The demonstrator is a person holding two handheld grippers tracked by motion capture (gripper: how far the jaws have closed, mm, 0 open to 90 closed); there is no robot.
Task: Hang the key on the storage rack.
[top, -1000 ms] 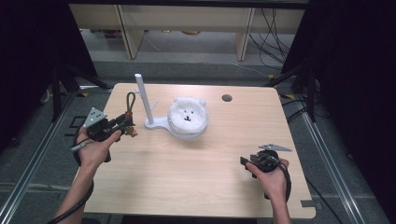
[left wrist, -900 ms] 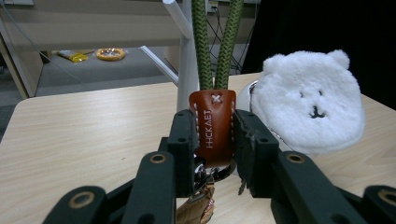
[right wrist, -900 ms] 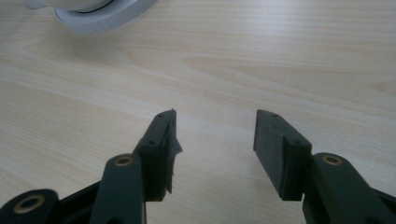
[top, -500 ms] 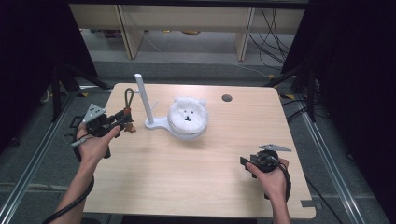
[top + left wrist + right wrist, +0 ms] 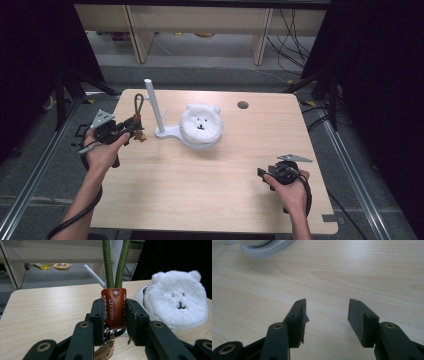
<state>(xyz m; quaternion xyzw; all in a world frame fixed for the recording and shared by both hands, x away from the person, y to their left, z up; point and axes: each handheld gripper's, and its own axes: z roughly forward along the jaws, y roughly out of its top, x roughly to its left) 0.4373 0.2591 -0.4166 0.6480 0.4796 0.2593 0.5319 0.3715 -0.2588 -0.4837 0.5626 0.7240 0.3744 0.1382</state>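
My left gripper (image 5: 131, 125) (image 5: 114, 315) is shut on the brown leather tab (image 5: 113, 307) of a keychain, held above the table's left side. Its green cord loop (image 5: 138, 103) (image 5: 115, 262) stands upward, and metal rings with a brown fob (image 5: 141, 136) (image 5: 106, 351) hang below the jaws. Just to the right rises the white post (image 5: 151, 105) of a stand whose round base (image 5: 200, 142) carries a white plush bear face (image 5: 200, 122) (image 5: 176, 298). My right gripper (image 5: 262, 176) (image 5: 327, 320) rests near the table's front right, open, with bare wood between its jaws.
The wooden table (image 5: 210, 185) has a round cable hole (image 5: 243, 105) at the back right. Shelving legs and cables stand on the floor behind it. The stand's white base (image 5: 264, 250) lies ahead of the right gripper.
The left hand has shifted slightly with the keychain still clamped. The right hand has stayed put.
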